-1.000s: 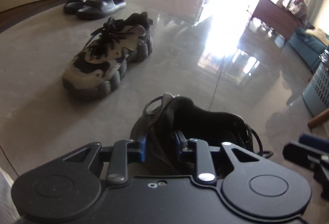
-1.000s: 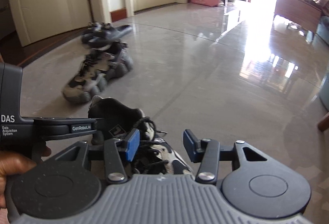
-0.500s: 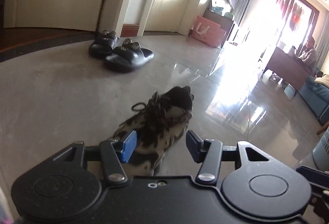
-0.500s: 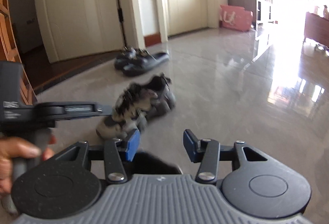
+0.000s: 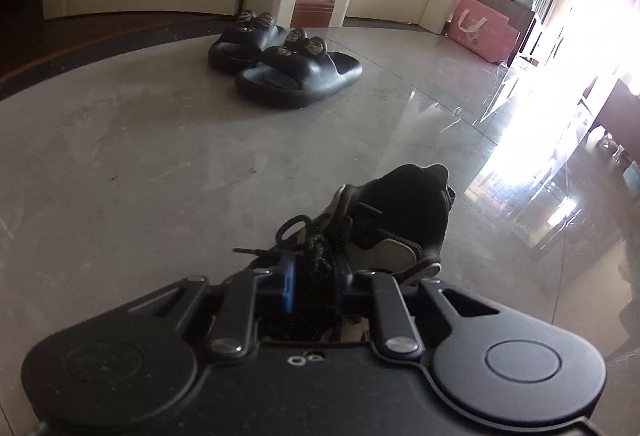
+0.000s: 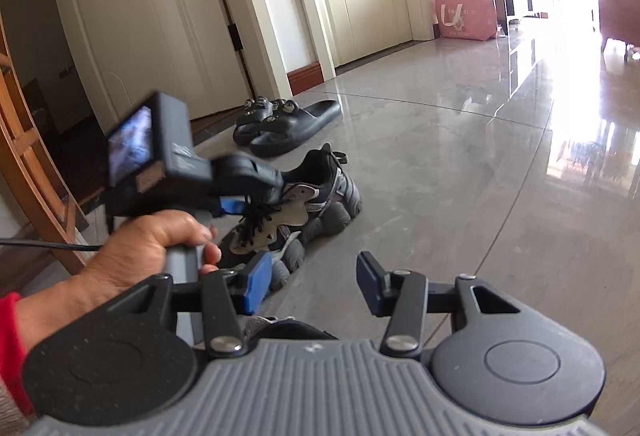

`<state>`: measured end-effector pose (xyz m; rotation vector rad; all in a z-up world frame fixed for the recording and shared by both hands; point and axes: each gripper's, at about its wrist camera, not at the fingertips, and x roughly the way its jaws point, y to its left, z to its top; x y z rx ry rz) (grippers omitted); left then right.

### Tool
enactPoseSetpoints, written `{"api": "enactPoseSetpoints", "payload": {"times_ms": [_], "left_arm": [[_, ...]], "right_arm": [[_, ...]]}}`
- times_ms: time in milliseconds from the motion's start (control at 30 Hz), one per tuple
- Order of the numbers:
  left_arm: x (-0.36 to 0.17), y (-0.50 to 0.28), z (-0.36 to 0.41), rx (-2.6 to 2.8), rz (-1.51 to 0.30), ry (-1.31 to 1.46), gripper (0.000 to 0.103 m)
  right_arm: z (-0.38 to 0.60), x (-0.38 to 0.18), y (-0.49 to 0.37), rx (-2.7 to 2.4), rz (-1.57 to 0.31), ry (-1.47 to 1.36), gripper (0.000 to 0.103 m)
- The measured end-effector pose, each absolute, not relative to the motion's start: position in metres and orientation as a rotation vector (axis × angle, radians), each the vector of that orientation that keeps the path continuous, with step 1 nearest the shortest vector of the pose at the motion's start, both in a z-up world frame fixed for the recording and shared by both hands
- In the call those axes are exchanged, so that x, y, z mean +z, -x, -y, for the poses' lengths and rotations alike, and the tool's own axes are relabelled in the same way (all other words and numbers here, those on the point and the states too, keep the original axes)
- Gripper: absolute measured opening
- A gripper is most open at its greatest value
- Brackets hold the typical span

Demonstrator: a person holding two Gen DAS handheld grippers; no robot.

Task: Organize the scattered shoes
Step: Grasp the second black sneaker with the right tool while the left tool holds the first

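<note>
A black-and-grey chunky sneaker (image 5: 400, 220) lies on the glossy floor. My left gripper (image 5: 314, 276) is over its laced top, and its jaws are closing with the laces and tongue pinched between the blue pads. The right wrist view shows the same sneaker (image 6: 316, 196) with a hand (image 6: 152, 248) holding the left gripper (image 6: 236, 204) on it. My right gripper (image 6: 312, 284) stands open with only floor between its fingers. The dark collar of a second sneaker (image 6: 288, 328) peeks out just under it. A pair of black slides (image 5: 296, 72) sits side by side beyond, near the door.
Cream doors and a wall (image 6: 160, 16) stand behind the slides (image 6: 288, 128). A wooden frame (image 6: 24, 140) is at the left. A pink bag (image 5: 480, 32) leans by a cabinet far right. Bright glare covers the floor to the right.
My left gripper let go of the near sneaker, moved over to the far one by the slides, opened wide and closed on its laces. The right gripper swung left and stayed open.
</note>
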<state>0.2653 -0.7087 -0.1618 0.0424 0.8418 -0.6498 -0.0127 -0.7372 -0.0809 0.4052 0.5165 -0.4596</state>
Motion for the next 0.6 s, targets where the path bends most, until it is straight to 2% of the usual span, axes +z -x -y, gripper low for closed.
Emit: {"api": "enactPoseSetpoints", "payload": {"times_ms": [133, 233, 600], "left_arm": [[-0.150, -0.245, 0.676, -0.634, -0.763, -0.045, 0.005], [-0.137, -0.220, 0.647, -0.650, -0.699, -0.062, 0.004], [-0.131, -0.174, 0.545, -0.672, -0.767, -0.037, 0.004]], "right_arm": [[0.733, -0.075, 0.011, -0.434, -0.481, -0.416, 0.051], [0.726, -0.073, 0.007, -0.412, -0.473, -0.417, 0.051], [0.686, -0.063, 0.002, -0.352, -0.476, -0.374, 0.051]]}}
